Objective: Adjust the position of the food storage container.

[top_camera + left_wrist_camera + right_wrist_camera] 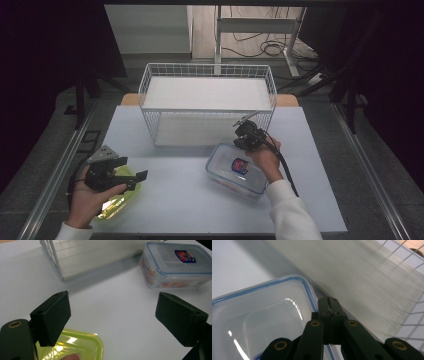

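A clear food box with a blue-rimmed lid lies on the white table, right of centre. My right gripper hovers at its far edge, near the basket. In the right gripper view the jaws are pressed together, gripper shut, just past the lid's blue rim; I see nothing between them. My left gripper is open at the table's left, above a yellow-green container. In the left gripper view the gripper is wide apart, with that container below and the clear box farther off.
A white wire basket with a pale liner stands at the back centre; its corner and its side are close by. The white table ends at a front edge near the person's sleeves.
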A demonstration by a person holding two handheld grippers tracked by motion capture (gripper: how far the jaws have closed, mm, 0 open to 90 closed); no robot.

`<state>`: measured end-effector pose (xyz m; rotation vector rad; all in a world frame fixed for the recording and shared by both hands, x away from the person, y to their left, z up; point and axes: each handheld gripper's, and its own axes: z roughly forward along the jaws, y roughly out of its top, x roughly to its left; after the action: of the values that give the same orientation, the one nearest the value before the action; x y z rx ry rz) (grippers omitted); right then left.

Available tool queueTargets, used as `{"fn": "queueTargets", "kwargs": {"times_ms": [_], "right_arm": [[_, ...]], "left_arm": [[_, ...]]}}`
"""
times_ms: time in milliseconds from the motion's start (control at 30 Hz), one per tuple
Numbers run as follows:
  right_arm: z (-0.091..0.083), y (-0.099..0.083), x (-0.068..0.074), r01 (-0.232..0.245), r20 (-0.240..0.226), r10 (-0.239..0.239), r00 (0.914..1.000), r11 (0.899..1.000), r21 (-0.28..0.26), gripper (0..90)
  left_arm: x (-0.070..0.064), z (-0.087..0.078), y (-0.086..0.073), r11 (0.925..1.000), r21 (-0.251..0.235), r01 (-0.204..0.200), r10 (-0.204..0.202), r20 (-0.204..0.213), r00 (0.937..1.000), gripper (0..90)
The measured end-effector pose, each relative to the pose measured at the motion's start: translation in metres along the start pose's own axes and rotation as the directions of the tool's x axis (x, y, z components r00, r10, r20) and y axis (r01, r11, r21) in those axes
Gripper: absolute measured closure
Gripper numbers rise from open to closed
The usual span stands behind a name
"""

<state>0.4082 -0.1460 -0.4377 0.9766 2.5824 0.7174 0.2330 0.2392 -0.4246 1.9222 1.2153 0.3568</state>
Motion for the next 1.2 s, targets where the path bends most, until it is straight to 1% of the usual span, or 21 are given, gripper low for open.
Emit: {"fn": "queueTargets", "kwargs": {"times_ms": [67, 100, 133, 200, 233, 267, 333, 400, 500, 633, 700, 833, 867, 933, 1067, 1200], "right_arm": [[0.007, 0.001, 0.001, 0.001, 0.0, -0.001, 1.0, 1.0, 0.009, 89.5], [0.009, 0.001, 0.001, 0.004, 0.008, -0.004, 1.0, 1.0, 0.01, 89.5], [0.011, 0.001, 0.001, 0.001, 0.014, -0.001, 0.9999, 1.0, 0.003, 89.5], [0.011, 0.002, 0.002, 0.007, 0.001, -0.007, 1.0, 1.0, -0.009, 89.6], [0.012, 0.003, 0.003, 0.012, 0.004, -0.012, 0.9999, 1.0, -0.01, 89.6], [0.012, 0.004, 0.003, 0.023, 0.006, -0.023, 0.9997, 1.0, -0.006, 89.6], [0.013, 0.006, 0.003, 0.03, 0.007, -0.03, 0.9995, 1.0, 0.005, 89.5], [0.015, 0.007, 0.002, 0.049, 0.024, -0.049, 0.9985, 0.998, 0.025, 89.6], [0.018, 0.006, 0.0, 0.035, 0.016, -0.036, 0.9992, 0.999, 0.026, 89.6], [0.02, 0.007, 0.003, 0.044, 0.018, -0.045, 0.9988, 0.999, 0.027, 89.7], [0.02, 0.007, 0.006, 0.049, 0.008, -0.05, 0.9987, 0.998, 0.025, 89.6], [0.02, 0.008, 0.014, 0.068, -0.03, -0.068, 0.9973, 0.997, 0.028, 89.7], [0.02, 0.008, 0.017, 0.081, -0.032, -0.08, 0.9963, 0.996, 0.025, 89.6], [0.019, 0.008, 0.023, 0.087, -0.042, -0.086, 0.9954, 0.996, 0.03, 89.7], [0.019, 0.008, 0.034, 0.117, -0.061, -0.115, 0.9915, 0.993, 0.024, 89.7], [0.018, 0.008, 0.044, 0.138, -0.072, -0.136, 0.9881, 0.99, 0.023, 89.7]], "left_arm": [[0.0, 0.0, 0.0, 1.0, 0.001, -0.003, 0.003, -0.001, 1.0, 12.3], [-0.001, -0.001, 0.0, 1.0, 0.0, -0.003, 0.003, -0.003, 1.0, 12.3], [0.0, -0.002, 0.0, 1.0, -0.001, -0.002, 0.002, -0.004, 1.0, 12.3], [0.0, -0.003, 0.0, 1.0, -0.006, 0.001, -0.001, -0.004, 1.0, 12.3], [0.0, -0.004, 0.0, 1.0, -0.007, 0.001, -0.001, -0.005, 1.0, 12.3], [0.0, -0.004, 0.0, 1.0, -0.006, 0.001, -0.001, -0.005, 1.0, 12.3], [-0.001, -0.003, 0.0, 1.0, -0.001, -0.004, 0.004, -0.004, 1.0, 12.3], [-0.002, -0.002, 0.0, 1.0, -0.001, -0.005, 0.005, -0.003, 1.0, 12.3], [-0.002, -0.003, 0.0, 1.0, -0.009, -0.004, 0.003, -0.014, 0.9999, 12.3], [0.0, -0.003, -0.001, 0.9999, -0.016, 0.006, -0.007, -0.023, 0.9997, 12.5], [0.0, -0.002, -0.001, 0.9999, -0.015, 0.009, -0.009, -0.025, 0.9997, 12.5], [0.001, -0.002, -0.001, 0.9999, -0.012, 0.01, -0.01, -0.024, 0.9997, 12.6], [0.001, -0.003, -0.001, 0.9999, -0.013, 0.011, -0.011, -0.024, 0.9997, 12.7], [0.001, -0.003, -0.001, 0.9999, -0.011, 0.009, -0.01, -0.024, 0.9997, 12.7], [0.0, -0.002, -0.002, 1.0, -0.007, 0.007, -0.007, -0.022, 0.9997, 12.6], [-0.001, -0.001, -0.002, 1.0, -0.002, 0.005, -0.005, -0.021, 0.9998, 12.6]]}}
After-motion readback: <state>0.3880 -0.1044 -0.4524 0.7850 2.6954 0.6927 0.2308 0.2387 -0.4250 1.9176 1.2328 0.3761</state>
